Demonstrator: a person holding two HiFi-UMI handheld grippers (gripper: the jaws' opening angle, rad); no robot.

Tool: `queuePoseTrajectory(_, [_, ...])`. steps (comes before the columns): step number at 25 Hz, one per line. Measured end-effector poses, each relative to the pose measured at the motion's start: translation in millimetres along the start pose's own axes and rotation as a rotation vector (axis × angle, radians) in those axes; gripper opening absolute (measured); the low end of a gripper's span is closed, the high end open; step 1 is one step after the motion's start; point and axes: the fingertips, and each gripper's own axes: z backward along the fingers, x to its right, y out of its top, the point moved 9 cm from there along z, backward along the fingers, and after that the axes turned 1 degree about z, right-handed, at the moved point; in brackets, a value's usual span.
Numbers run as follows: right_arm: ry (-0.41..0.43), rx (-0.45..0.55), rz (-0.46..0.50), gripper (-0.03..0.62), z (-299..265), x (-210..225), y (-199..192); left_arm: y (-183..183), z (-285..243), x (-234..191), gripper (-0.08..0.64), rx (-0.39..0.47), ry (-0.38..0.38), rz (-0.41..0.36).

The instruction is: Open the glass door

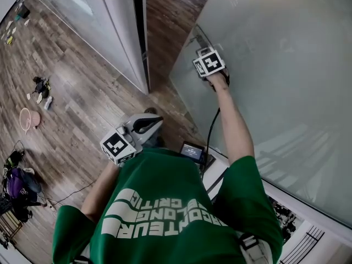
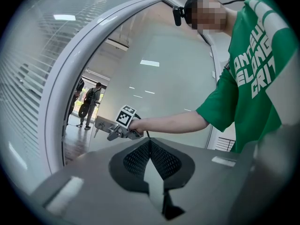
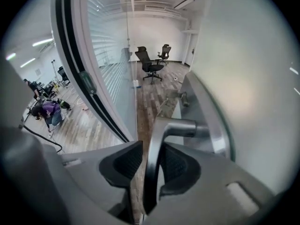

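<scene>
The right claw stands spread, with the metal lever of the door handle running down between its two pads. The lever lies close against the right-hand pad and a clear gap shows on the left, so it is straddled rather than pinched. The handle sits on a metal plate at the edge of the glass door, which fills the right of the right gripper view. To its left a strip of wood floor shows between the door's edge and the dark-edged frame of the fixed glass panel, so the door is already ajar. From the head view the right arm reaches out to the handle, while the left claw hangs back near the person's chest, pressed together on nothing and well apart from the door. The task looks to be in its swinging step, with the latch freed and the leaf part open. The next move probably calls for closing on the lever again, or hooking it, and drawing the door wider along its arc without letting the lever slip out of the loose pads.
</scene>
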Motion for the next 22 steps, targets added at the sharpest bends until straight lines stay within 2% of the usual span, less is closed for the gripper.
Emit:
queuePoseTrajectory(6, [-0.139,0.068,-0.017,0.103,31,19,-19,-8,-8,-9,0.015,0.008,-0.023,0.009])
queuePoseTrajectory(8, [-0.171,0.111,-0.006,0.081,39,24,-22,-8,-13,-12,0.015,0.006,-0.037,0.006])
queuePoseTrajectory(12, [-0.166,0.157,0.042,0.055,43,34,-24,-2,-22,-14,0.015,0.002,-0.066,0.002])
queuePoseTrajectory(17, [-0.164,0.152,-0.029,0.052,45,56,-30,3,-30,-17,0.015,0.004,-0.073,-0.001])
queuePoseTrajectory(22, [-0.203,0.107,-0.039,0.055,46,70,-36,4,-36,-25,0.015,0.001,-0.084,0.006])
